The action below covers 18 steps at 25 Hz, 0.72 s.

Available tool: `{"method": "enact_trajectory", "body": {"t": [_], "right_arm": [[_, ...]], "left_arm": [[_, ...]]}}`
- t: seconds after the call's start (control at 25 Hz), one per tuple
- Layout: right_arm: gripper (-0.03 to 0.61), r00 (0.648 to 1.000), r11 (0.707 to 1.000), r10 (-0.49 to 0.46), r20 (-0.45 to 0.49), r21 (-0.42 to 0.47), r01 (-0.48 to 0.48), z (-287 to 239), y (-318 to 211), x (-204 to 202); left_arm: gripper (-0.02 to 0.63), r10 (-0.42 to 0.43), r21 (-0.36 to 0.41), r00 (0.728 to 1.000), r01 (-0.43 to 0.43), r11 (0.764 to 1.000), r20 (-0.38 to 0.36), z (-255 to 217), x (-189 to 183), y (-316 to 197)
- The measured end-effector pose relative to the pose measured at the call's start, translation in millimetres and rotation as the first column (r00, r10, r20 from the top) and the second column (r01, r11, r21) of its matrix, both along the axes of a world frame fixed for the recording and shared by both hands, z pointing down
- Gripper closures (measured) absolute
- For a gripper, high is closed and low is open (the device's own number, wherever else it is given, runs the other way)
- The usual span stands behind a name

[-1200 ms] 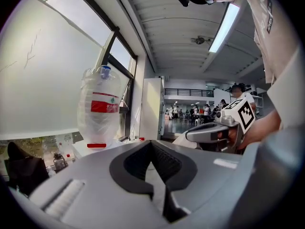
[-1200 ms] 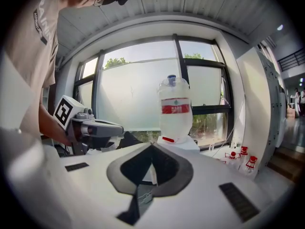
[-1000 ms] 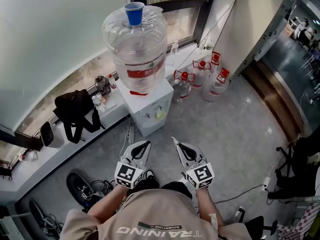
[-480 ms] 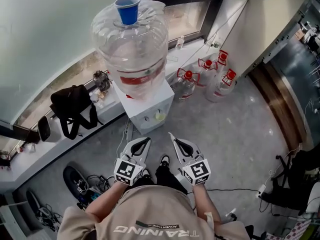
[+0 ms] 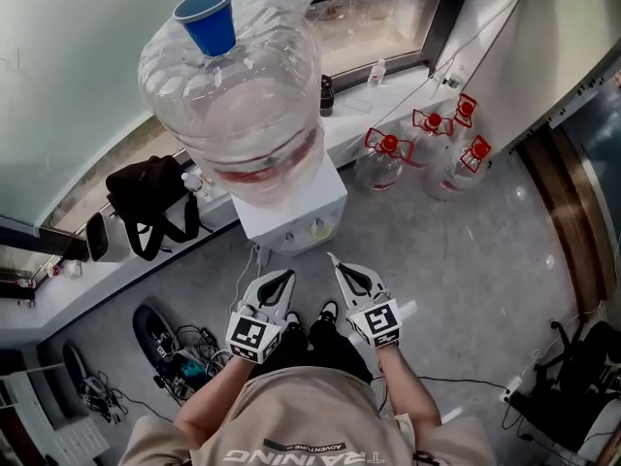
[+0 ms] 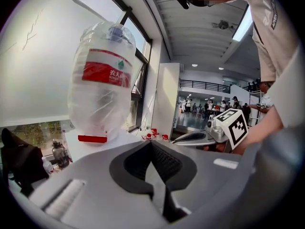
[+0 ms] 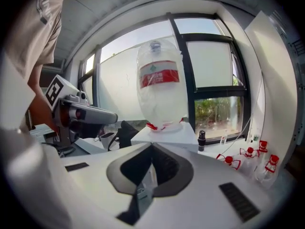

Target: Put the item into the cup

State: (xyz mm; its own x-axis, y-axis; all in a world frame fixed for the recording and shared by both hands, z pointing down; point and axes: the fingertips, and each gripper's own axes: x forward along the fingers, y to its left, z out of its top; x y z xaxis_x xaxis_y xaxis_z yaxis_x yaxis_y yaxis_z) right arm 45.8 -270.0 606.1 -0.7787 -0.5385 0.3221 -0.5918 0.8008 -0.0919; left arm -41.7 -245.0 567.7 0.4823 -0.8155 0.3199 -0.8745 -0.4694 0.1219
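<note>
A blue cup [image 5: 207, 19] stands upright on top of the big inverted water bottle [image 5: 233, 105], which sits on a white dispenser [image 5: 303, 214]. My left gripper [image 5: 277, 281] and right gripper [image 5: 340, 266] are held side by side low in front of the dispenser, pointing at it. Both are shut, and nothing shows between their jaws. In the left gripper view the bottle [image 6: 102, 94] towers at the left, with the right gripper [image 6: 190, 138] beside it. The right gripper view shows the bottle [image 7: 161, 87] straight ahead and the left gripper [image 7: 90, 113] at the left.
A black bag [image 5: 146, 202] lies on the white ledge left of the dispenser. Three water jugs with red caps [image 5: 427, 153] stand on the floor at the right. Cables and dark gear [image 5: 179, 362] clutter the floor at the lower left. A small dark bottle [image 5: 326, 93] stands on the sill.
The person has stepped closer: bottle and cup loom larger and sit further left in the head view. Both grippers have stayed shut and side by side, nearer the dispenser.
</note>
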Motion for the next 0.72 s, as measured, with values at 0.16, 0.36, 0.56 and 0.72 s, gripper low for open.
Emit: {"method": "enact_trajectory", "body": {"t": [0.16, 0.36, 0.56, 0.72], "right_arm": [[0.566, 1.0, 0.999, -0.013, -0.026, -0.031, 0.012, 34, -10, -8], [0.566, 0.999, 0.997, 0.003, -0.034, -0.079, -0.006, 95, -26, -21], [0.566, 0.998, 0.993, 0.049, -0.04, -0.104, -0.053, 160, -42, -39], [0.566, 0.996, 0.989, 0.075, -0.048, -0.124, -0.08, 214, -63, -47]], "left_arm": [[0.606, -0.029, -0.043, 1.0, 0.029, 0.999, -0.004, 25, -9, -9], [0.606, -0.028, -0.088, 0.999, 0.025, 0.996, -0.03, 65, -11, -24], [0.606, 0.001, -0.132, 1.0, -0.005, 0.991, -0.031, 108, -14, -25], [0.606, 0.004, -0.163, 0.999, -0.009, 0.987, -0.033, 141, -19, -31]]}}
